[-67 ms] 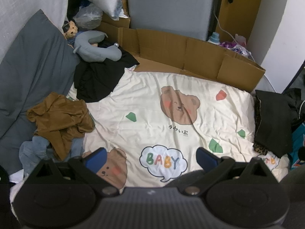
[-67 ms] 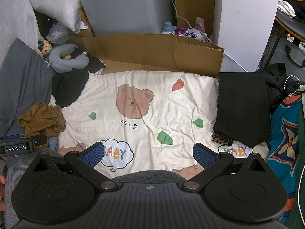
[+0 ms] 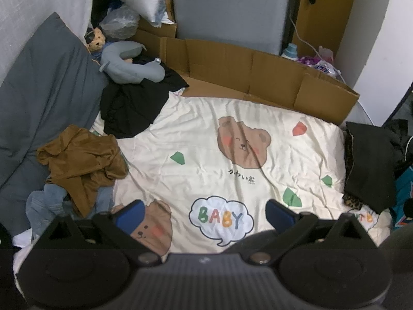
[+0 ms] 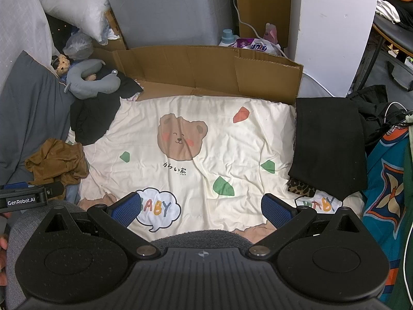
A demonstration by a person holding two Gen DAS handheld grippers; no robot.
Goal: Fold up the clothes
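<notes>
A crumpled brown garment [image 3: 82, 162] [image 4: 58, 161] lies at the left edge of the cream bear-print quilt [image 3: 219, 160] [image 4: 196, 144], on top of a blue-grey garment [image 3: 46, 204]. A loose black garment [image 3: 134, 103] [image 4: 93, 118] sits at the far left. A folded black garment [image 3: 369, 165] [image 4: 327, 142] rests on the right edge over a leopard-print piece [image 4: 300, 187]. My left gripper [image 3: 204, 213] hovers open above the near quilt, empty. My right gripper [image 4: 201, 210] also stands open and empty. The left gripper's side [image 4: 25, 197] shows at the right wrist view's left edge.
A flattened cardboard box [image 3: 258, 77] [image 4: 206, 69] borders the quilt's far side. A grey neck pillow [image 3: 129, 62], a small teddy bear [image 3: 96, 41], a dark grey pillow [image 3: 44, 98] and a white pillow [image 4: 77, 7] crowd the far left. A white pillar [image 4: 333, 33] stands right.
</notes>
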